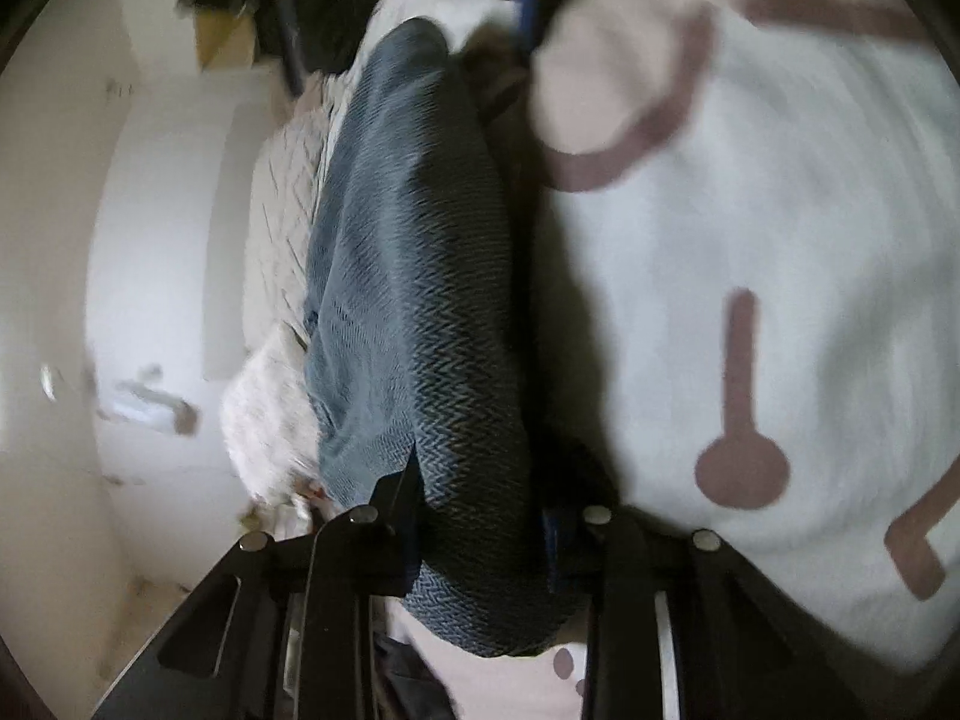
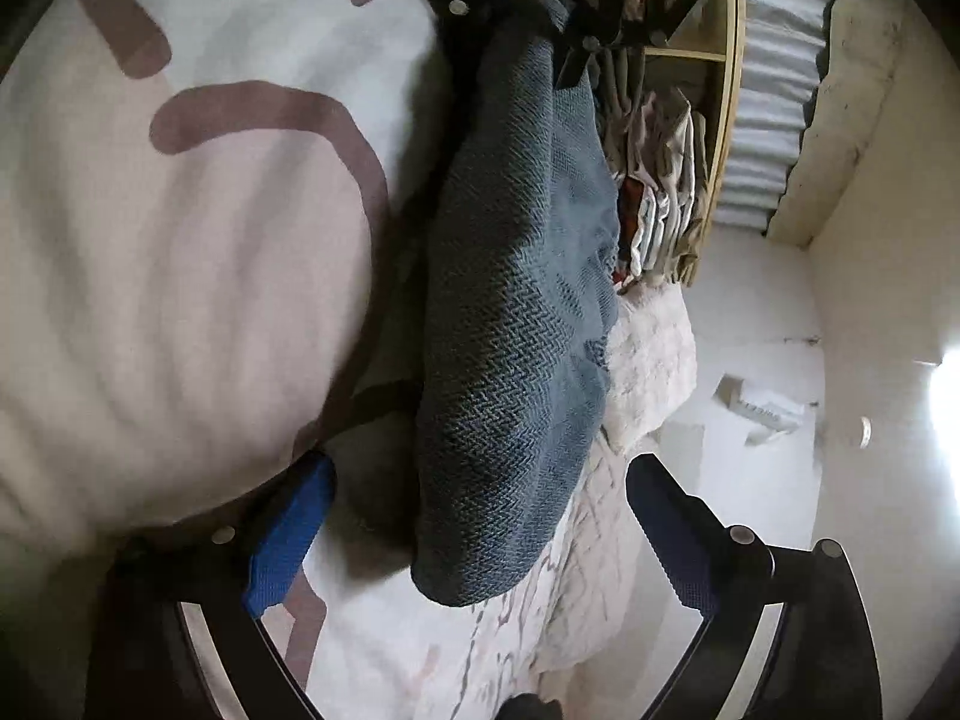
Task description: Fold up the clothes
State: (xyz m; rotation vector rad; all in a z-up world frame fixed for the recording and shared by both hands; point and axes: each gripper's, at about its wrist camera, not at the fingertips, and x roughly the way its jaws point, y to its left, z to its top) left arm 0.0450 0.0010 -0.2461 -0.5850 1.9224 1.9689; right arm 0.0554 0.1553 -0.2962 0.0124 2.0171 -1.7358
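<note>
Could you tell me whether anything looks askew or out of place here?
The blue knit garment hangs bunched and twisted from the left tool, not flat; the right tool is open beside its free end.

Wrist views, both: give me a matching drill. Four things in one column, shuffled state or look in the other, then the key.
Things:
1. left gripper
2. right gripper
3. blue knit garment
4. bed cover

State or look:
A. pale, with brown shapes
B. open, blue pads wide apart
C. herringbone weave
D. shut on cloth

Pairs: 1-D, 2-B, 3-C, 4-A
</note>
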